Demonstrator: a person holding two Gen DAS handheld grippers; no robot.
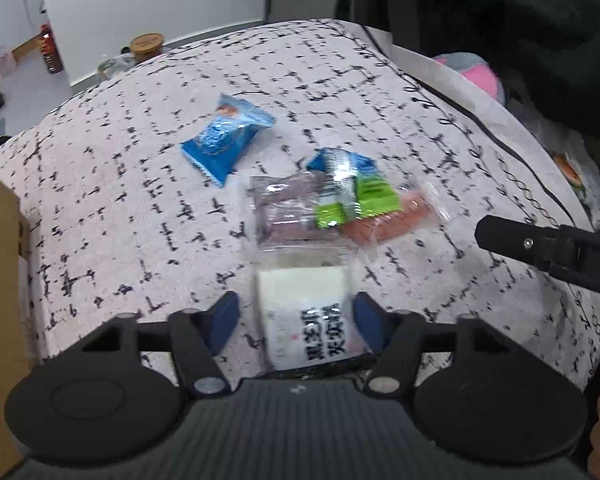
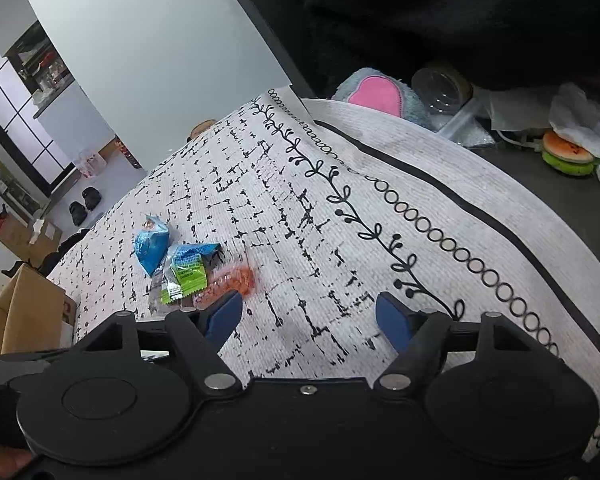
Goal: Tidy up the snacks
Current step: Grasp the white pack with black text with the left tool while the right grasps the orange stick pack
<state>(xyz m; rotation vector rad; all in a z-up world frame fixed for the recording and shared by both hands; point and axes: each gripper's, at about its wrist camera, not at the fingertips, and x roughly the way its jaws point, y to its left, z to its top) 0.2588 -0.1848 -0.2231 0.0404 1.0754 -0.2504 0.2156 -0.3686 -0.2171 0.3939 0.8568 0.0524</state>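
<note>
- Left gripper [image 1: 296,314]: jaws at a middling width, straddling the white snack packet [image 1: 306,312]. The right-hand blue pad appears to meet the packet's edge; a gap shows beside the left-hand pad, so a firm pinch cannot be confirmed.
- White snack packet: lies on the patterned cloth [image 1: 140,200] directly ahead of the left jaws, at 12 o'clock, its long axis running along the fingers, from 6 to 12 o'clock in the left wrist view.
- Snack pile: beyond the packet, at 12 to 1 o'clock, a brownish clear packet [image 1: 280,208], a green packet [image 1: 352,196] and an orange packet [image 1: 392,220] overlap; a blue packet [image 1: 226,140] lies apart at 11 o'clock.
- Right gripper [image 2: 308,316]: jaws moderately apart with only bare cloth between them. The pile sits at its 10 o'clock, the orange packet just beside its left finger.
- Cardboard box [image 2: 28,312]: at 9 o'clock in both views, a likely destination.
- Judgement: the left hand is the nearer; closing across the packet's short axis should secure it.
</note>
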